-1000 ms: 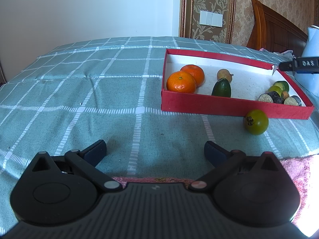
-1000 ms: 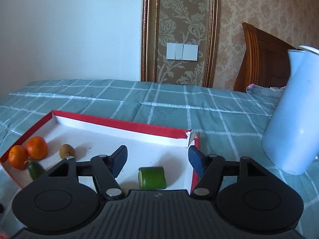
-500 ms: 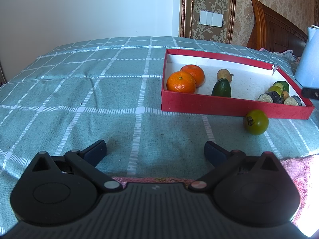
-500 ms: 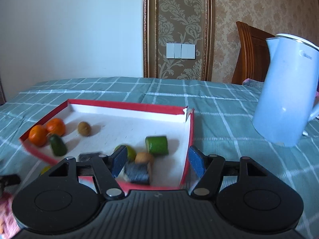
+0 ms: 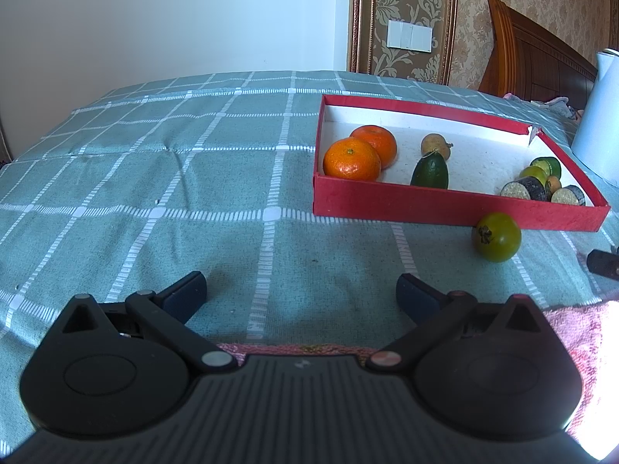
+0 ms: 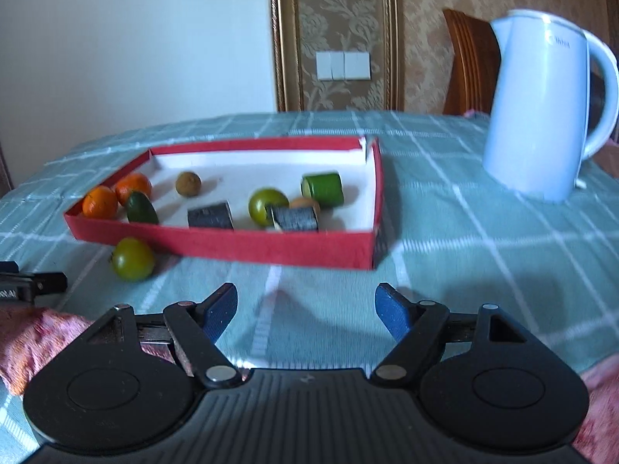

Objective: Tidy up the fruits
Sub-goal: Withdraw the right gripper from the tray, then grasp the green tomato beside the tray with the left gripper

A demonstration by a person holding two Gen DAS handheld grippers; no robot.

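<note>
red box [image 6: 247, 249] lies on the checked cloth, long axis running left to right. a green round fruit [image 6: 132, 258] sits just outside its near wall, stem end facing left. left hand-held gripper [image 5: 301, 290] and right hand-held gripper [image 6: 305, 307] both spread wide, empty. since half a second ago the right one has backed away from the box; the left is unmoved.

Right gripper [image 6: 305, 309] now back from above the red box [image 6: 271, 249], near the cloth's edge.
</note>
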